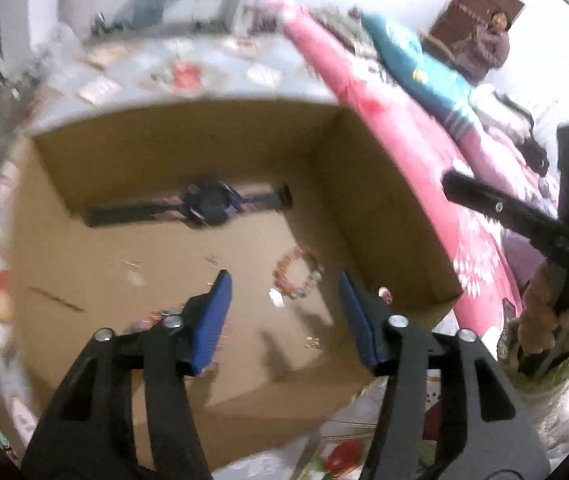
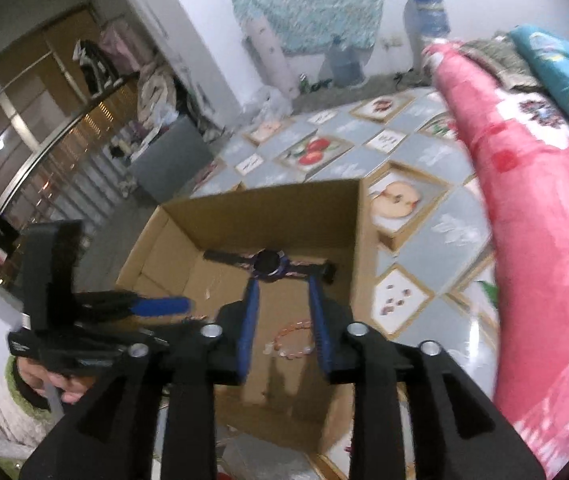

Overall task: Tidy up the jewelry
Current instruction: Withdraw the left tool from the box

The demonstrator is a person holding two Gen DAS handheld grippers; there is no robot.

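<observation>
Both tools, left tool [image 1: 280, 280] and right tool [image 2: 282, 284], gape empty over box [image 1: 384, 200]; bracelet [image 1: 298, 276], watch [image 1: 208, 204] seemingly dropped inside for sorting.

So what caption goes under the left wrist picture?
Open left gripper above a cardboard box holding a wristwatch and beaded bracelet.

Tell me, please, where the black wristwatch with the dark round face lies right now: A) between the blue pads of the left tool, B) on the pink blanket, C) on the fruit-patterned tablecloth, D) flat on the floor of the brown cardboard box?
D: the black wristwatch lies flat inside the brown cardboard box, near its far wall.
</observation>
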